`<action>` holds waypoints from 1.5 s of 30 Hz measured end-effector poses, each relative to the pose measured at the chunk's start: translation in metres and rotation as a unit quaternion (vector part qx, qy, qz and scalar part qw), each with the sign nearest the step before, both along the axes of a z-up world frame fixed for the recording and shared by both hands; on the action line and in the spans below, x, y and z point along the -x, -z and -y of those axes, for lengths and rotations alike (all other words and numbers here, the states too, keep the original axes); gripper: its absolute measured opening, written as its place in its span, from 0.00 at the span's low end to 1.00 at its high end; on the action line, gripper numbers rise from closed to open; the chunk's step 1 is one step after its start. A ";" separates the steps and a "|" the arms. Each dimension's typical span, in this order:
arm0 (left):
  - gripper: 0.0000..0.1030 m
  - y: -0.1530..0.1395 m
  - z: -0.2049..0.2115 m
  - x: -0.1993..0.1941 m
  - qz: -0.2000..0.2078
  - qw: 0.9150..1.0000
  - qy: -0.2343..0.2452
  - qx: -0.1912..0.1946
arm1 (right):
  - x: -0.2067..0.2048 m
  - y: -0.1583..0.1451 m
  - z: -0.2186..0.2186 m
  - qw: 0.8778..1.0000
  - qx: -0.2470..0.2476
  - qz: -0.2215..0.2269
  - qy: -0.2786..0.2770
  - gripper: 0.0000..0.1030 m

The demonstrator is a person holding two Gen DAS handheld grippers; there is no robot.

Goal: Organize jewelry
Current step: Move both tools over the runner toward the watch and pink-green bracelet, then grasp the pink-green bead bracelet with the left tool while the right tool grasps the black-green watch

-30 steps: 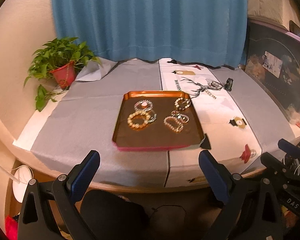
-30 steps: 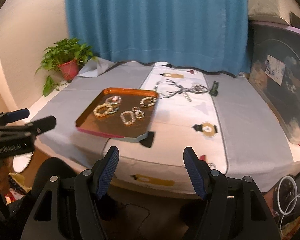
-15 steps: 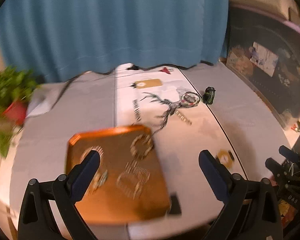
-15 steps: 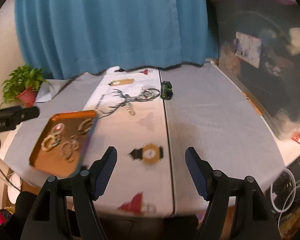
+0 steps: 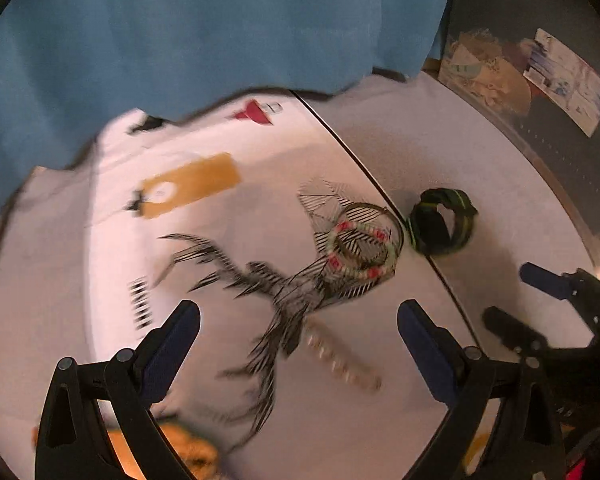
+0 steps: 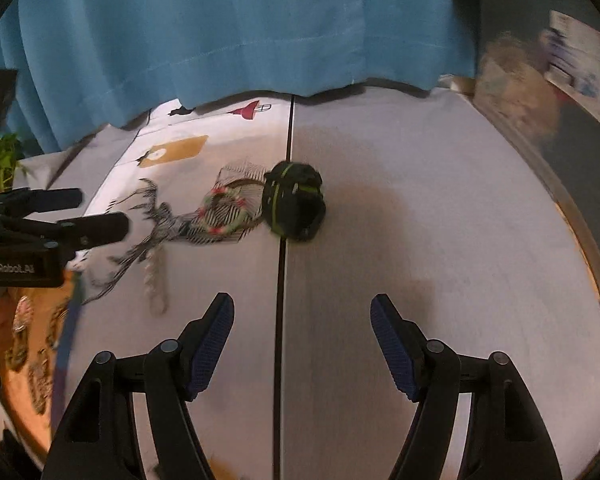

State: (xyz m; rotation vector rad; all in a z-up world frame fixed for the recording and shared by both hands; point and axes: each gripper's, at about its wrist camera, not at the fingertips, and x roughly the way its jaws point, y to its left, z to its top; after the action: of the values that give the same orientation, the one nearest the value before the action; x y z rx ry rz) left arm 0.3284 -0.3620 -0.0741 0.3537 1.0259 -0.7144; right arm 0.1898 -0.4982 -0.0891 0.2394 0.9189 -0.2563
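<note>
A green and red beaded bracelet (image 5: 360,252) lies on the white printed cloth (image 5: 228,216), ahead of my open, empty left gripper (image 5: 298,330). A pale bead strand (image 5: 342,362) lies between that gripper's fingers. A black watch with a green-striped band (image 5: 440,222) sits just right of the bracelet. In the right wrist view the watch (image 6: 294,208) is ahead of my open, empty right gripper (image 6: 302,326), with the bracelet (image 6: 222,214) and bead strand (image 6: 156,276) to its left. The orange tray (image 6: 24,364) with several bracelets shows at the left edge.
A blue curtain (image 6: 228,28) hangs behind the table. Grey cloth (image 6: 428,240) covers the table's right part. A dark bin with pictures (image 5: 540,76) stands at the right. A plant (image 6: 0,160) is at the far left. The left gripper shows in the right wrist view (image 6: 72,216).
Both grippers have moved forward over the table and to the right, away from the tray, toward the bracelet and watch. Both stay open.
</note>
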 end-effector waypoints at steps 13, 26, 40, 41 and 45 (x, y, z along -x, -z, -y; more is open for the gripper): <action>0.79 0.036 0.040 -0.037 -0.040 0.999 0.030 -0.002 | -0.062 0.031 0.013 1.000 0.011 -0.021 -0.011 0.69; 0.04 0.009 0.034 -0.036 -0.104 0.987 0.057 0.109 | -0.055 0.028 0.003 0.998 0.041 -0.002 -0.045 0.38; 0.04 -0.030 -0.023 0.012 -0.039 0.996 0.018 0.084 | 0.008 -0.022 -0.010 0.997 0.059 0.037 -0.035 0.00; 0.04 -0.030 -0.028 0.015 -0.037 0.996 0.013 0.080 | 0.011 -0.023 -0.008 0.997 0.056 0.037 -0.028 0.00; 0.04 -0.032 -0.044 0.016 -0.027 0.997 -0.007 0.071 | 0.015 -0.018 0.005 0.999 0.025 0.028 -0.006 0.05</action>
State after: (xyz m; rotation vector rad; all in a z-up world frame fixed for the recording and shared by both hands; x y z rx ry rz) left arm 0.3121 -0.3180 -0.0423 0.2036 1.0221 -0.7830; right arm 0.1746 -0.5029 -0.0711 0.1941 0.8577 -0.2610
